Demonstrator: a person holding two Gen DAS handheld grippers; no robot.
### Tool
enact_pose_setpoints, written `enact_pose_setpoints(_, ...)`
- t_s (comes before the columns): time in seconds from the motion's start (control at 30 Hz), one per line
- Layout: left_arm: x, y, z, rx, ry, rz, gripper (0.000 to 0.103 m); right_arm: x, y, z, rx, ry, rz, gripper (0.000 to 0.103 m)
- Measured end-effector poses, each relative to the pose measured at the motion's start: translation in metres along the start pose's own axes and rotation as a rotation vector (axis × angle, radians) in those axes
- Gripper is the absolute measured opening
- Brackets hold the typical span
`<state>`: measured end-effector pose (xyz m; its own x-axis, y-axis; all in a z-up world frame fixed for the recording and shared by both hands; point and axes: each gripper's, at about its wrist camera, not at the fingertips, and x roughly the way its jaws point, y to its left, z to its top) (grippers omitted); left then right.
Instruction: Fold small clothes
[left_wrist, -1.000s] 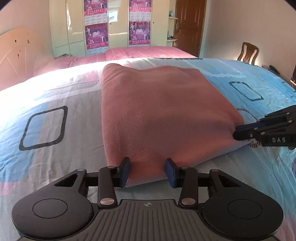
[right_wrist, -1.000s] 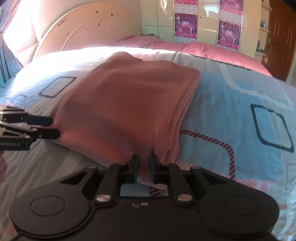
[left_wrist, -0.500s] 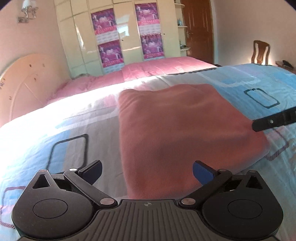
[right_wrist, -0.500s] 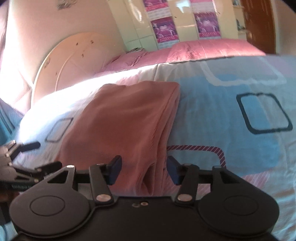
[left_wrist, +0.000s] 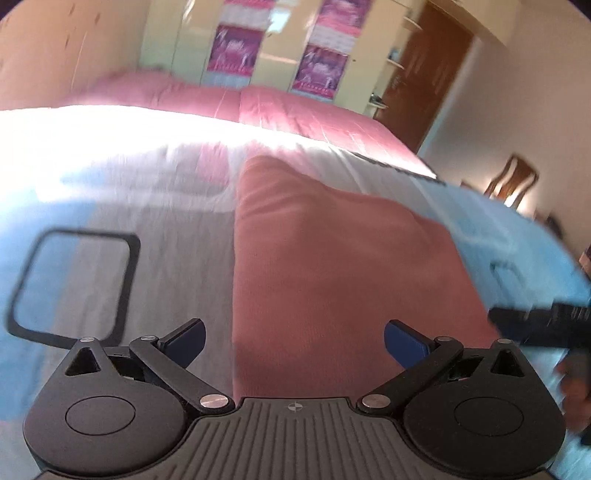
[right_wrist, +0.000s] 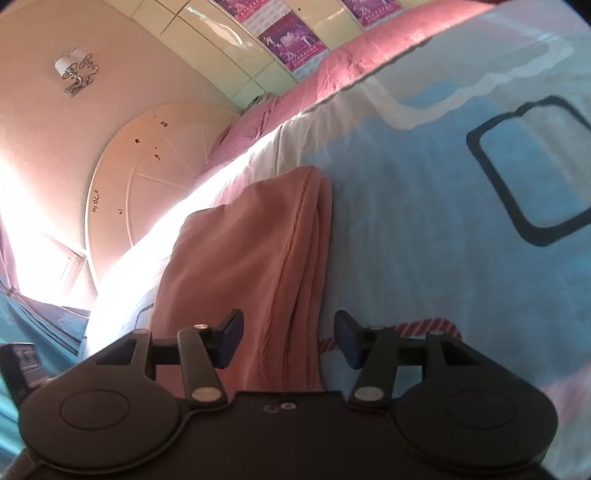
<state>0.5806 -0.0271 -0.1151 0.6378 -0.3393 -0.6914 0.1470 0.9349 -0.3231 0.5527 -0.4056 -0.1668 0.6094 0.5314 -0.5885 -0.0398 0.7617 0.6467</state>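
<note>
Folded salmon-pink knit garment (left_wrist: 332, 266) lies flat on the blue, white and pink patterned bedspread (left_wrist: 110, 206). Left claw (left_wrist: 293, 339) and right claw (right_wrist: 288, 338) both spread wide, empty, at its near edge. Judged soft, light, limp; stacked layers may slip, so pinch all at corners. No containers visible.

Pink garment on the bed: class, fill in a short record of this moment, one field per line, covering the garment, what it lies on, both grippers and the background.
garment: pink garment, folded into a rectangle, layered edges showing along one side
surface: patterned bedspread in blue, white and grey
left gripper: open, holding nothing, above the garment's near edge
right gripper: open, holding nothing, over the layered edge
background: headboard, wooden chair, door
image quality: left wrist view blurred
</note>
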Motion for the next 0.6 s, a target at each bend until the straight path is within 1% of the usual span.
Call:
enact_pose_setpoints(0.03,0.006,0.006,0.002,-0.027,0.020,-0.021,0.090,0.003,-0.003,0.002,0.011,0.008,0.008,0.053)
enact_pose_setpoints(0.07,0.011,0.010,0.002,-0.045,0.037,-0.037,0.085,0.006,-0.007,0.003,0.024,0.017,0.019,0.053)
enact_pose_setpoints(0.13,0.019,0.014,0.002,-0.071,0.063,-0.078,0.085,0.010,-0.015,0.006,0.053,0.033,0.041,0.052)
enact_pose_setpoints(0.2,0.025,0.015,0.001,-0.079,0.086,-0.099,0.085,0.014,-0.022,0.009,0.077,0.048,0.061,0.050)
enact_pose_setpoints(0.37,0.037,0.013,-0.001,-0.081,0.098,-0.114,0.085,0.023,-0.021,0.010,0.076,0.113,0.100,0.049)
enact_pose_setpoints(0.4,0.038,0.012,-0.002,-0.079,0.099,-0.115,0.085,0.026,-0.020,0.010,0.075,0.115,0.102,0.049)
enact_pose_setpoints(0.47,0.040,0.012,0.002,-0.075,0.102,-0.117,0.085,0.032,-0.017,0.012,0.089,0.119,0.102,0.044)
enact_pose_setpoints(0.53,0.040,0.011,0.005,-0.068,0.109,-0.117,0.085,0.036,-0.014,0.012,0.088,0.116,0.101,0.044)
enact_pose_setpoints(0.6,0.039,0.011,0.008,-0.064,0.118,-0.120,0.084,0.034,-0.012,0.012,0.075,0.118,0.096,0.041)
